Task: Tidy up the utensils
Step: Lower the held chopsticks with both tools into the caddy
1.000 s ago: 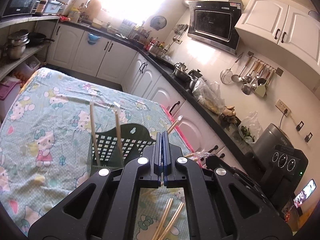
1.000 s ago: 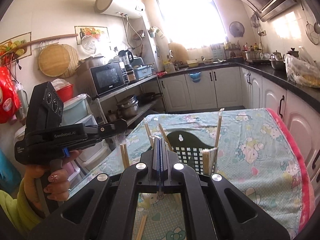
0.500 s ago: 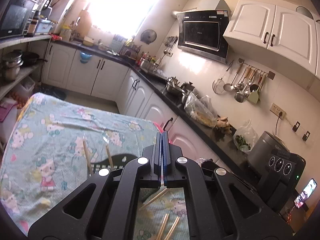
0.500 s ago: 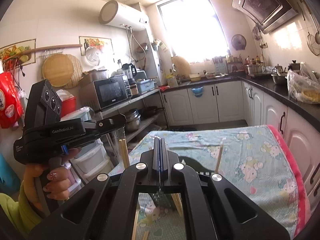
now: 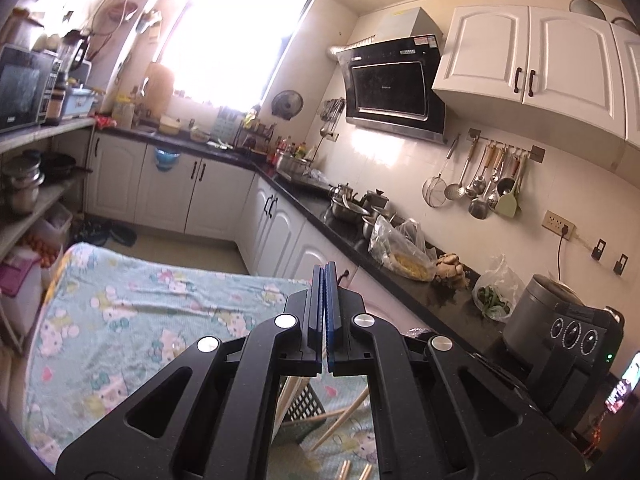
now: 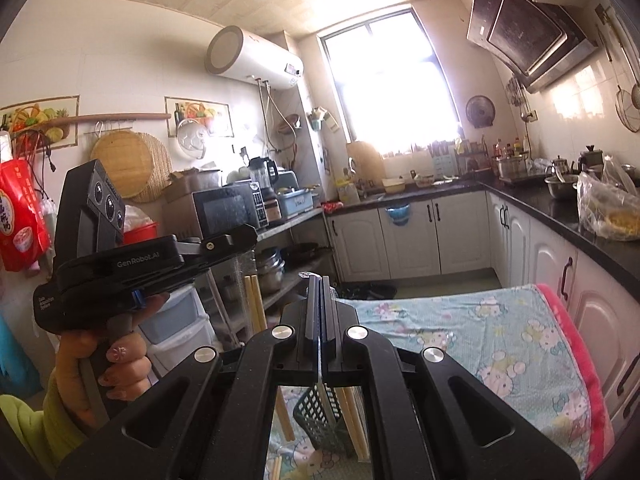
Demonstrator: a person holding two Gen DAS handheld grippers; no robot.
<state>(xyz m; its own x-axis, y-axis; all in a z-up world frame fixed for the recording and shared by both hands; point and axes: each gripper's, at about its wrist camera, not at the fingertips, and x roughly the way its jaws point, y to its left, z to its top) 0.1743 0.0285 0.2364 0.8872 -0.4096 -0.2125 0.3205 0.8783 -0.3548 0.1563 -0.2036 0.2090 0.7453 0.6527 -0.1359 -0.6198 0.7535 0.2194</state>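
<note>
Tablecloth (image 5: 120, 320) with cartoon cats fills the low field in both views; only the right wrist view shows the person's hand (image 6: 108, 364) at 9 o'clock holding the left gripper (image 5: 323, 276). Dark slotted basket (image 6: 316, 412) sits at 6 o'clock under both tools, chopsticks (image 6: 352, 424) standing in it, more (image 5: 340, 420) lying loose beside it. Left gripper and right gripper (image 6: 319, 286) are both clenched on nothing.

"genrobot.ai" stands on the left gripper (image 6: 224, 246) body.
</note>
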